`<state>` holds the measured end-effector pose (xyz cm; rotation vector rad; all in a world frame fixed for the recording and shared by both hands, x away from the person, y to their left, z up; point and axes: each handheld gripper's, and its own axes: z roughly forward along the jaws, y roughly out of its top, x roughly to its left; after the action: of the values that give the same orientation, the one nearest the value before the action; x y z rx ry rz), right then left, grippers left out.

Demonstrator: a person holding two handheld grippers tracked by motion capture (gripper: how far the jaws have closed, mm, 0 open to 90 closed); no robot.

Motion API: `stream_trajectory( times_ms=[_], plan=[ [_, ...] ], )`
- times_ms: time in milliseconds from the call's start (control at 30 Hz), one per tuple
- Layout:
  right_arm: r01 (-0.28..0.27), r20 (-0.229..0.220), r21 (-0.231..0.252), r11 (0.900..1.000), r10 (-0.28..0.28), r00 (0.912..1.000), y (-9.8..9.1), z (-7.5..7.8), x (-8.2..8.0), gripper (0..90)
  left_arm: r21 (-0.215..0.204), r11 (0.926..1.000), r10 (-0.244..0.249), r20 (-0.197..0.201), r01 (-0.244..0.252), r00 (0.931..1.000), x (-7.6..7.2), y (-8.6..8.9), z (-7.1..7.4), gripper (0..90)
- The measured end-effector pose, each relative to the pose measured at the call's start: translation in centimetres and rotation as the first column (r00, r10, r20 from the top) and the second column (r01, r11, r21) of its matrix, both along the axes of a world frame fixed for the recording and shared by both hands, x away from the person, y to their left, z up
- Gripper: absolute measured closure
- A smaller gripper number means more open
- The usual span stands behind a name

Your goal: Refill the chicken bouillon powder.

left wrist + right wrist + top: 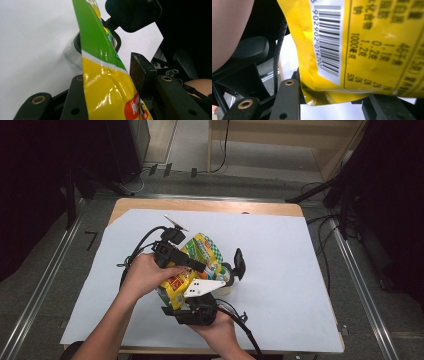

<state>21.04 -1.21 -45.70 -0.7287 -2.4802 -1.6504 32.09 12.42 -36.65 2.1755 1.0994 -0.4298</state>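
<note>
A yellow and green snack bag (pixel 199 249) is held up over the middle of the table, between the two grippers. My left gripper (pixel 200 269) reaches in from the left. In the left gripper view the bag (pixel 105 87) runs between its jaws; the right pad (pixel 142 72) stands just off the foil, so that gripper (pixel 110 66) is open. A hand holds my right gripper (pixel 231 271) from below, one jaw rising beside a clear cup (pixel 229 288). In the right gripper view the bag's barcode side (pixel 367 50) hides the pads. The cup's rim (pixel 71 51) shows behind the bag.
A white paper sheet (pixel 285 285) covers the wooden table (pixel 210 206). Cables trail from both grippers across the sheet. Dark stands and floor cables lie beyond the far edge, and metal rails run along both sides of the table.
</note>
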Motion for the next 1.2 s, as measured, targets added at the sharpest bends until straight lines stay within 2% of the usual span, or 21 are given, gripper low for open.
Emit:
stream_trajectory(
  times_ms=[167, 333, 433, 533, 633, 700, 833, 900, 933, 967, 1000, 1033, 1200],
  plan=[
    [0.005, 0.004, 0.002, 1.0, -0.005, 1.0, 0.0, 0.0, 0.0, 63.6, 0.008, 0.9999, 0.007, 0.003, -0.007, 1.0, -0.1, 0.2, 0.3, 63.8],
    [-0.001, 0.024, -0.023, 0.9997, 0.002, 0.9997, 0.3, 0.1, -0.2, 63.1, 0.051, 0.9987, -0.003, 0.022, 0.002, 0.9998, -0.3, 0.0, 0.2, 78.2],
    [-0.009, 0.018, -0.029, 0.9995, 0.01, 0.9998, 0.5, 0.0, -0.4, 62.5, 0.071, 0.9974, -0.009, 0.029, 0.007, 0.9996, -0.3, -0.2, 0.2, 82.0],
    [-0.023, 0.033, -0.04, 0.9989, 0.024, 0.9992, 0.5, 0.0, -0.4, 60.7, 0.076, 0.9971, -0.007, 0.033, 0.005, 0.9994, -0.3, -0.2, 0.2, 83.8],
    [-0.048, 0.084, -0.102, 0.9936, 0.057, 0.9949, 1.0, 0.2, -0.7, 55.4, 0.111, 0.9938, -0.004, 0.051, -0.001, 0.9987, -0.5, -0.4, 0.2, 85.8],
    [-0.045, 0.125, -0.137, 0.9895, 0.063, 0.9902, 1.2, 0.2, -1.0, 58.1, 0.108, 0.9941, -0.013, 0.044, 0.008, 0.9989, -0.5, -0.5, 0.2, 86.2],
    [-0.034, 0.133, -0.138, 0.9899, 0.053, 0.9897, 1.1, 0.3, -1.0, 60.4, 0.087, 0.9962, 0.003, 0.046, -0.007, 0.9989, -0.5, -0.5, 0.3, 84.3],
    [-0.03, 0.115, -0.114, 0.9931, 0.043, 0.9924, 0.9, 0.3, -0.9, 60.7, 0.048, 0.9988, 0.009, 0.03, -0.011, 0.9995, -0.3, -0.3, 0.4, 75.4],
    [-0.03, 0.115, -0.114, 0.9931, 0.043, 0.9924, 0.9, 0.3, -0.9, 60.7, 0.048, 0.9988, 0.009, 0.03, -0.011, 0.9995, -0.3, -0.3, 0.4, 73.3],
    [-0.035, 0.097, -0.09, 0.9953, 0.044, 0.9943, 0.8, 0.5, -0.9, 60.7, 0.035, 0.9992, 0.017, 0.022, -0.018, 0.9996, -0.3, -0.2, 0.5, 71.3],
    [-0.035, 0.097, -0.09, 0.9953, 0.044, 0.9943, 0.8, 0.5, -0.9, 60.7, 0.035, 0.9992, 0.017, 0.022, -0.018, 0.9996, -0.3, -0.2, 0.5, 70.2],
    [-0.032, 0.086, -0.065, 0.9973, 0.038, 0.9955, 0.6, 0.6, -0.8, 60.7, 0.031, 0.999, 0.031, 0.024, -0.032, 0.9992, -0.2, 0.0, 0.6, 70.4],
    [-0.033, 0.078, -0.056, 0.9979, 0.037, 0.9962, 0.5, 0.7, -0.7, 60.7, 0.031, 0.999, 0.03, 0.022, -0.031, 0.9993, -0.3, 0.0, 0.7, 70.6]
  ],
)
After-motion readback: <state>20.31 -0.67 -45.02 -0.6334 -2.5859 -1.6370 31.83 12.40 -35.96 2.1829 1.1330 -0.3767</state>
